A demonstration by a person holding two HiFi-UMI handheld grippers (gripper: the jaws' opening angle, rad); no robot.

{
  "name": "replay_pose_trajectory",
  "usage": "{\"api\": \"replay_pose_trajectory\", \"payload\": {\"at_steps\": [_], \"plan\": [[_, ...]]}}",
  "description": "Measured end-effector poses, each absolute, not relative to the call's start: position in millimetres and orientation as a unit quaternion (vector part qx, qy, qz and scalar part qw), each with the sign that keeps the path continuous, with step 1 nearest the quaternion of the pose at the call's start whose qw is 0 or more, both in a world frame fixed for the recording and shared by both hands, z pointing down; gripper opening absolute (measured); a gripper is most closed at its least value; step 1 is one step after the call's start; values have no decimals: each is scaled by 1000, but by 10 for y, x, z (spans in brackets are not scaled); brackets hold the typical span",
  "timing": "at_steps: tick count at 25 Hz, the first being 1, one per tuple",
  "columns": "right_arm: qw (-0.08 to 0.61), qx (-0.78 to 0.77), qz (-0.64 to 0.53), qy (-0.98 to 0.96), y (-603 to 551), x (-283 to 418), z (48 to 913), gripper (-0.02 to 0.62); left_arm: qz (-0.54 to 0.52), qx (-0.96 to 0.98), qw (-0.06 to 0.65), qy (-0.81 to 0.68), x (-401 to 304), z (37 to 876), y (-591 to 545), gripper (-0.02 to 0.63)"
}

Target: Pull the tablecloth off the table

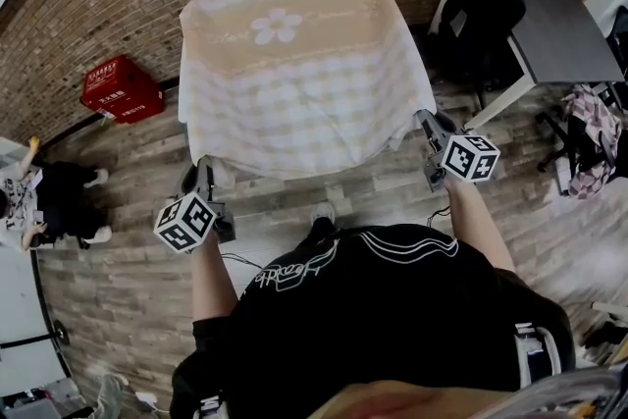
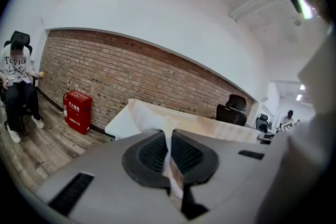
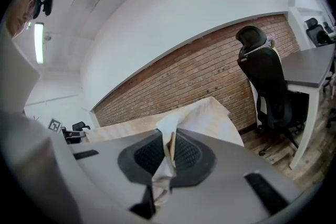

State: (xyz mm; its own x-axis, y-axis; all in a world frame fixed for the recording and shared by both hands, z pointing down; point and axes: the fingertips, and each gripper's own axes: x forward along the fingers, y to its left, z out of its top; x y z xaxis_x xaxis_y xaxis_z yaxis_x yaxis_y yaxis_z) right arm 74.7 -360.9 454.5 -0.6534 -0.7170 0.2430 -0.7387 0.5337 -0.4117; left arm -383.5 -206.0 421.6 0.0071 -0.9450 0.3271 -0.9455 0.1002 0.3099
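Note:
A pale checked tablecloth [image 1: 294,74] with a white flower print covers the table below me and hangs down its near side. My left gripper [image 1: 204,170] is shut on the cloth's near left corner, and the fabric [image 2: 169,157] is pinched between its black pads. My right gripper [image 1: 429,123] is shut on the near right corner, where a fold of cloth [image 3: 167,157] sticks out from between the pads. In both gripper views the cloth [image 2: 157,118] runs from the jaws back over the tabletop [image 3: 210,113].
A red box [image 1: 121,88] stands on the wooden floor by the brick wall at the left. A seated person [image 1: 39,201] is at the far left. A black office chair [image 1: 488,0] and a grey desk [image 1: 564,29] stand to the right of the table.

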Motion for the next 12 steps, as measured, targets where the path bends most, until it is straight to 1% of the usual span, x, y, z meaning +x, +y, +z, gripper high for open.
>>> {"api": "replay_pose_trajectory", "payload": {"at_steps": [5, 12], "plan": [[19, 412, 250, -876, -3494, 815, 4501, 8, 0, 667, 228, -709, -3771, 4145, -1914, 5], [11, 424, 247, -871, -3085, 1024, 4636, 8, -3, 666, 228, -710, -3517, 4288, -1445, 6]]}}
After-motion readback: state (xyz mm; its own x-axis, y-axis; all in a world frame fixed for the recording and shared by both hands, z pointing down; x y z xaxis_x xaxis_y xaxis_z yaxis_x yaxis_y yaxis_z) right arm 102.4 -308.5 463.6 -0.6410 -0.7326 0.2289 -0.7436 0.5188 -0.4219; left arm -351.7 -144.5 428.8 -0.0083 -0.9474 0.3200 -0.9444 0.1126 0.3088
